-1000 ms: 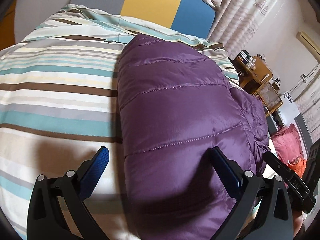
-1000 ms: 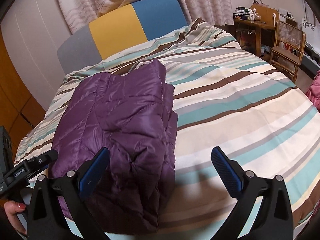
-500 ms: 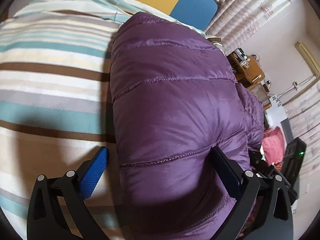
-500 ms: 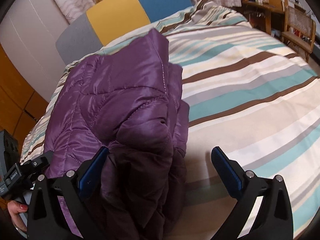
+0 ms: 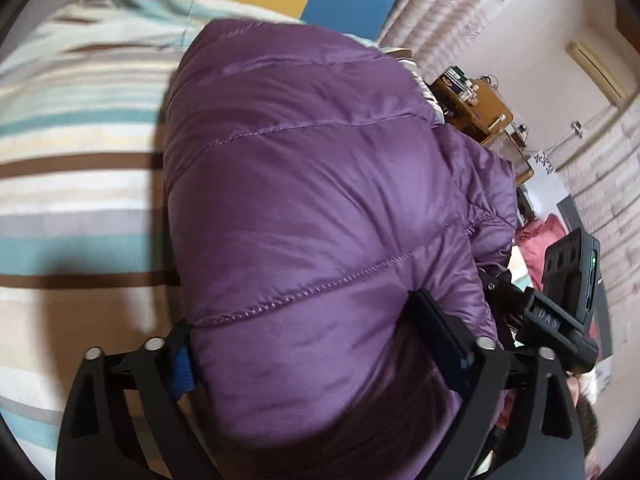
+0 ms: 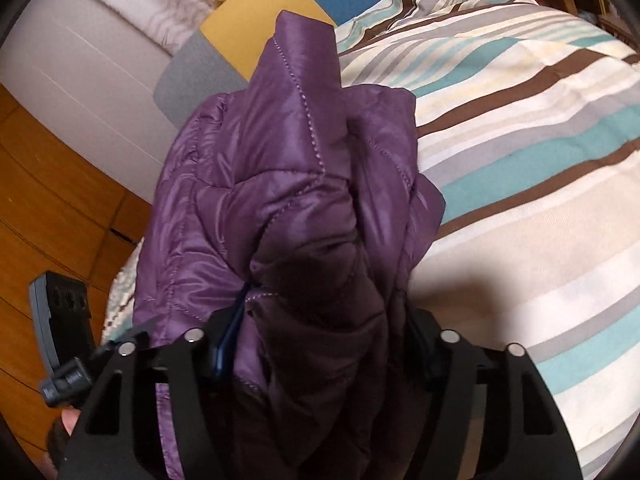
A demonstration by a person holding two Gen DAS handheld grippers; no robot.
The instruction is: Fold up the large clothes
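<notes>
A purple quilted puffer jacket lies folded on a striped bed. My left gripper straddles its near edge, jaws wide apart with the padded fabric bulging between the blue pads. In the right wrist view the jacket is bunched and lifted at its near end. My right gripper has closed in on a thick bundle of the jacket, both pads pressed into the fabric. The right gripper shows in the left wrist view.
A grey, yellow and blue headboard stands at the far end of the bed. Curtains, a wooden desk and a pink item are at the right. A wooden wardrobe is at the left.
Both grippers have moved forward onto the jacket's near edge. The right jaws have narrowed onto the bunched fabric, and the left jaws have narrowed a little around the edge.
</notes>
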